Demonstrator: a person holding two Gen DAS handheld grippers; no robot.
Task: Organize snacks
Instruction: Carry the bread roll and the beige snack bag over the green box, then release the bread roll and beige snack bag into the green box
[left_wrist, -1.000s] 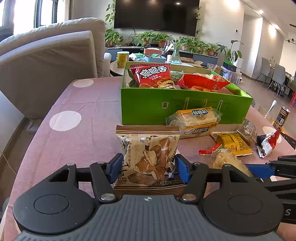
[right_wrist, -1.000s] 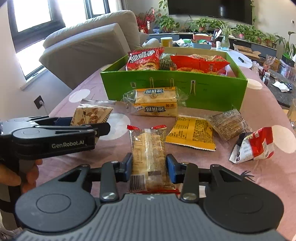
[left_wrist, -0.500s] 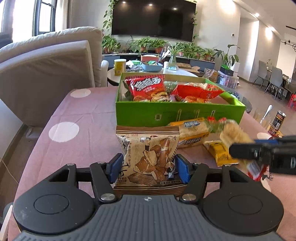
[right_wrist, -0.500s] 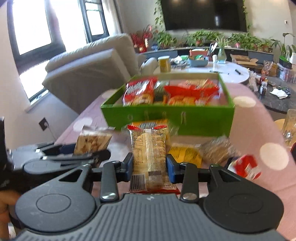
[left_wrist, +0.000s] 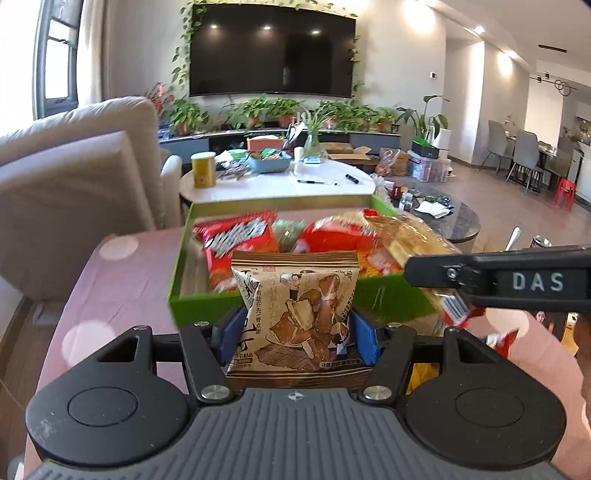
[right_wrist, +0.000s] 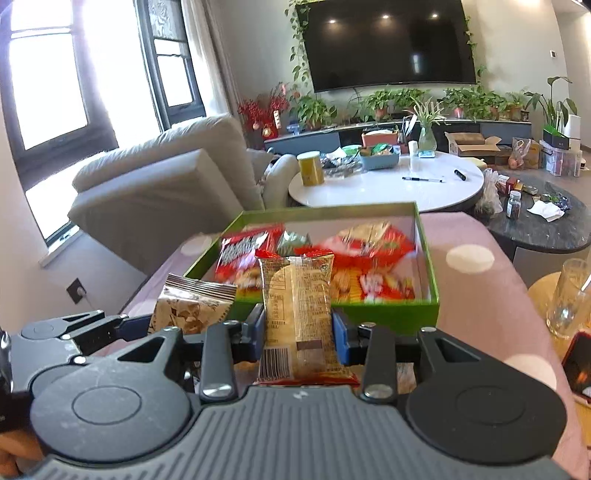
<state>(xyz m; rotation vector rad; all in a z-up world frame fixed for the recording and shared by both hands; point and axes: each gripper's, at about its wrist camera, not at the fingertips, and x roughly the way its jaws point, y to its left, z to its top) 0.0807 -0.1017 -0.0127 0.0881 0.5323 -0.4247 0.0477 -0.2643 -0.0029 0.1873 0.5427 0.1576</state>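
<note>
My left gripper (left_wrist: 295, 336) is shut on a brown illustrated snack bag (left_wrist: 297, 306) and holds it in the air just before the near wall of the green box (left_wrist: 199, 306). My right gripper (right_wrist: 298, 334) is shut on a clear biscuit packet with red ends (right_wrist: 297, 310), raised before the green box (right_wrist: 388, 315). The box holds red chip bags (right_wrist: 243, 254) and other snacks. In the left wrist view the right gripper (left_wrist: 498, 280) reaches in from the right with its packet (left_wrist: 406, 236) over the box. In the right wrist view the left gripper (right_wrist: 85, 328) with the brown bag (right_wrist: 188, 306) is at lower left.
The box stands on a pink cloth with white dots (right_wrist: 469, 258). A glass (right_wrist: 569, 295) stands at the table's right edge. A beige sofa (right_wrist: 166, 184) is to the left. A white round table (right_wrist: 388, 184) with clutter lies behind the box.
Both grippers have risen and moved forward towards the green box with their snacks. The loose snacks on the cloth have dropped out of sight below.
</note>
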